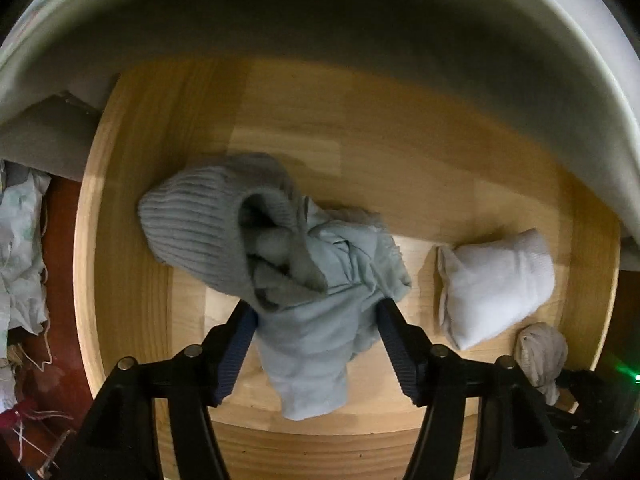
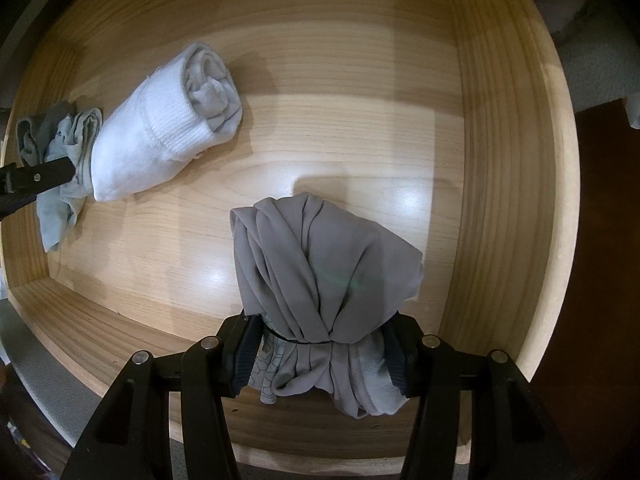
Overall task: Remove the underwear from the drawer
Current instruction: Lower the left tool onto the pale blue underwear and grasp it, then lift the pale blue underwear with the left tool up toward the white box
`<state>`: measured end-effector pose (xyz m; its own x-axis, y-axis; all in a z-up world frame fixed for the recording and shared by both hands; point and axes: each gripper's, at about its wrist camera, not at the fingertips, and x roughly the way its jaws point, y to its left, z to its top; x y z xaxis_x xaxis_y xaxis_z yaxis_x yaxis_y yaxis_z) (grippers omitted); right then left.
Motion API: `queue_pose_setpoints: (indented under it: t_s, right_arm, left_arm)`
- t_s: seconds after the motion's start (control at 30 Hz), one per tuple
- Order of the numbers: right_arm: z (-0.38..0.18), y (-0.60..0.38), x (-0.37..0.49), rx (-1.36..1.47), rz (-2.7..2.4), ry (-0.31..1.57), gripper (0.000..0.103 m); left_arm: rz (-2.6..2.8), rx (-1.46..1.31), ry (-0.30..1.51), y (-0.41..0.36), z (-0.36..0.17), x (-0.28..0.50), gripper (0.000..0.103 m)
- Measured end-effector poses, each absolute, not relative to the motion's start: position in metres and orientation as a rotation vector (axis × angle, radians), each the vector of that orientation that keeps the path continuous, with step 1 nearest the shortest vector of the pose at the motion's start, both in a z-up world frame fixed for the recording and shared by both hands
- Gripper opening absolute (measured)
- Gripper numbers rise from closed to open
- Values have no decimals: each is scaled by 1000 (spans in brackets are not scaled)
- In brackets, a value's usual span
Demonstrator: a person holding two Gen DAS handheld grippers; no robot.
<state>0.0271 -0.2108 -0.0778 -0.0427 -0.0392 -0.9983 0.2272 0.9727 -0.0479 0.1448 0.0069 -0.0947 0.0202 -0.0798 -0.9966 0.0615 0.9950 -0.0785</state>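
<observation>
Down inside the pale wooden drawer (image 2: 500, 128), both claws point at its bare plank floor. The right claw (image 2: 320, 354) is clamped on a bunched grey piece of underwear (image 2: 320, 264); its dark ribbed pads press into the cloth from both sides, near a thin dark band that cinches the bundle, and the loose grey folds spread out beyond the fingertips above the drawer floor.

The left claw (image 1: 316, 308) stands with its two blue-padded fingers set apart on either side of a crumpled pale blue garment (image 1: 316, 320), which lies on the drawer floor. The pads sit right at the cloth's edges, but whether they press on it or merely flank it I cannot tell. No earlier view is at hand. A grey ribbed knit item (image 1: 196, 220) lies against the upper left of that pale blue garment, partly overlapping it.

Just to the right, apart from the blue bundle, rests a rolled white sock bundle (image 1: 496, 284), and beyond it, at the lower right of the left wrist view, the grey underwear in the other claw shows as a small knot. In the right wrist view the white roll lies between the two claws, touching the pale blue garment's end.

Outside the drawer on the left, rumpled patterned cloth (image 1: 20, 248) lies on a dark red floor (image 1: 60, 280).
</observation>
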Motion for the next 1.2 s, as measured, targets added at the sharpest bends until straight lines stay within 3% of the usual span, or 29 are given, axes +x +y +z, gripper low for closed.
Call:
queue_pose_setpoints:
  t_s: [0.17,0.33,0.53,1.2]
  right_arm:
    - [-77,-211,28,146,-215,1601,51]
    - [-77,-211,28,146,-215,1601,51]
    - [-78,-211,28,149,-216,1600,51]
    - [-78,-209,30,143,-214,1596,51]
  left_arm:
    - [-112,-42,1534,15,-97,146,62]
    - [-138,24,1524,13,-94,140,47]
    - [-186,44,1547,18,-90,129,39]
    - [-314,80,1556,42,-68,92,35]
